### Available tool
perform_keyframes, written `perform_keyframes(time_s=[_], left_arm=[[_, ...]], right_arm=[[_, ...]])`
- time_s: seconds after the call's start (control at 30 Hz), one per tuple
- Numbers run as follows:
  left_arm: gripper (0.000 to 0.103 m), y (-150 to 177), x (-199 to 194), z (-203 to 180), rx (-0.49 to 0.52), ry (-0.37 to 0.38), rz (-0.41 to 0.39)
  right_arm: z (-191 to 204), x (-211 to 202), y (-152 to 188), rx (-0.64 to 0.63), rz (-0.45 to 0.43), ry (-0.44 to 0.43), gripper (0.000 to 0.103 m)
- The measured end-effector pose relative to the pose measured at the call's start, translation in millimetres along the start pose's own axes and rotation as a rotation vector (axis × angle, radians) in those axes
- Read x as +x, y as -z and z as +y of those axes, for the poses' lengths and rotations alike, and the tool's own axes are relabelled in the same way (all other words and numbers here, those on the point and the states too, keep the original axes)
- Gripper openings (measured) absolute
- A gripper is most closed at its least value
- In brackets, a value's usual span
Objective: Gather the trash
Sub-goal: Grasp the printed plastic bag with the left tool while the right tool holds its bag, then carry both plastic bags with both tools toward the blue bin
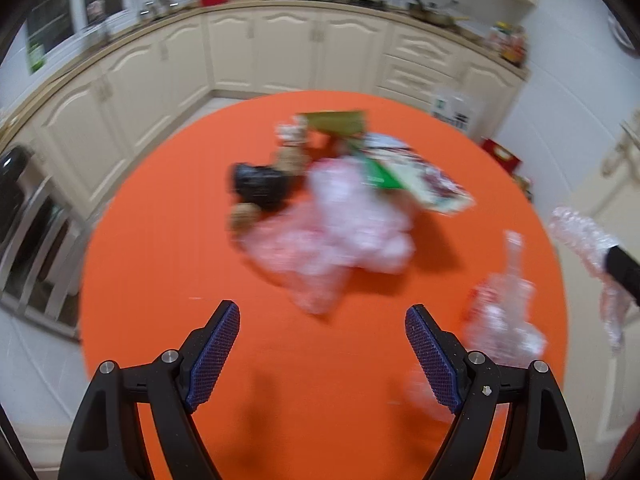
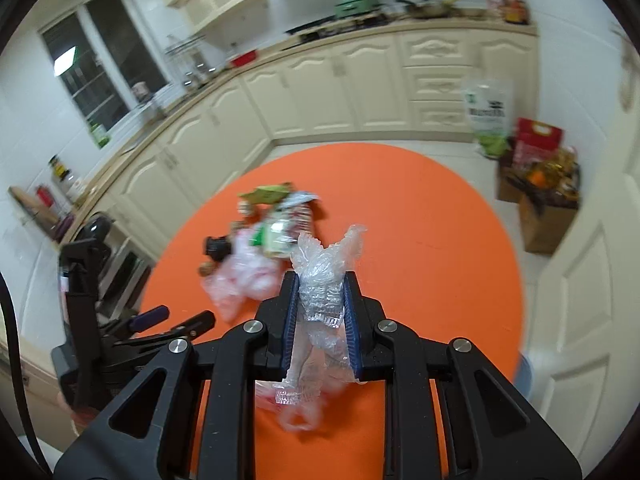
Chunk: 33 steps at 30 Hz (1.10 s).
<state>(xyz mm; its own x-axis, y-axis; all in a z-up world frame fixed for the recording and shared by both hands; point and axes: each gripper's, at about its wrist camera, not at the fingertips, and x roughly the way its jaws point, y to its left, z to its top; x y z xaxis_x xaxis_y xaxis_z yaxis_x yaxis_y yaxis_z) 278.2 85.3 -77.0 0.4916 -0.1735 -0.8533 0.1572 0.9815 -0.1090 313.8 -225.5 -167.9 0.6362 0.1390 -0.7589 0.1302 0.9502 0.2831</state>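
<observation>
Right gripper (image 2: 320, 312): blue ribbed fingers (image 2: 291, 316) clenched on a crumpled strip of clear bubble wrap (image 2: 320, 280), held at frame centre above the round orange table (image 2: 440, 248). Left gripper (image 1: 322, 354): fingers released, spread wide over bare table at lower frame. Blurred heap of pink-white crinkled plastic film (image 1: 340, 224) at centre; a crushed clear plastic bottle (image 1: 506, 304) lies just right of the right-hand finger.

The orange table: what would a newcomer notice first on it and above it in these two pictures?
The round orange table fills both views, bright against the cream kitchen cabinets behind it. Near its middle lies a blurred heap of trash: pale pink plastic, a black lump and green-printed packaging. The right tongs are shut on a crumpled piece of clear bubble wrap, while the left tongs hang open above bare orange surface.
</observation>
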Motion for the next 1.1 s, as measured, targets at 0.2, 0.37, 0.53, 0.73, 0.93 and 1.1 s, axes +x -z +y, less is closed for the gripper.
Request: perform_keyframes(time_s=[0.2, 0.37, 0.53, 0.73, 0.93, 1.1], left_arm=[[0.082, 6.4, 0.4, -59.1, 0.125, 0.052, 0.017], [0.093, 9.3, 15.7, -97.5, 0.189, 0.107, 0.05], [0.093, 11.1, 31.5, -115.1, 0.162, 0.189, 0.098], [0.053, 11.2, 63.8, -136.5, 0.171, 0.371, 0.233], [0.044, 13.6, 60.6, -149.1, 0.18, 0.314, 0.201], [0.043, 14.3, 52.0, -150.8, 0.195, 0.261, 0.168]], right_arm=[[-44.5, -15.1, 20.2, 0.073, 0.009, 0.075, 0.021], [-71.7, -25.9, 37.5, 0.113, 0.019, 0.105, 0.021], [-89.9, -32.0, 50.7, 0.145, 0.032, 0.113, 0.021], [-100.2, -36.9, 59.8, 0.161, 0.035, 0.105, 0.021], [-103.8, -40.5, 64.2, 0.166, 0.032, 0.109, 0.021], [-102.9, -48.8, 67.1, 0.163, 0.019, 0.11, 0.021]])
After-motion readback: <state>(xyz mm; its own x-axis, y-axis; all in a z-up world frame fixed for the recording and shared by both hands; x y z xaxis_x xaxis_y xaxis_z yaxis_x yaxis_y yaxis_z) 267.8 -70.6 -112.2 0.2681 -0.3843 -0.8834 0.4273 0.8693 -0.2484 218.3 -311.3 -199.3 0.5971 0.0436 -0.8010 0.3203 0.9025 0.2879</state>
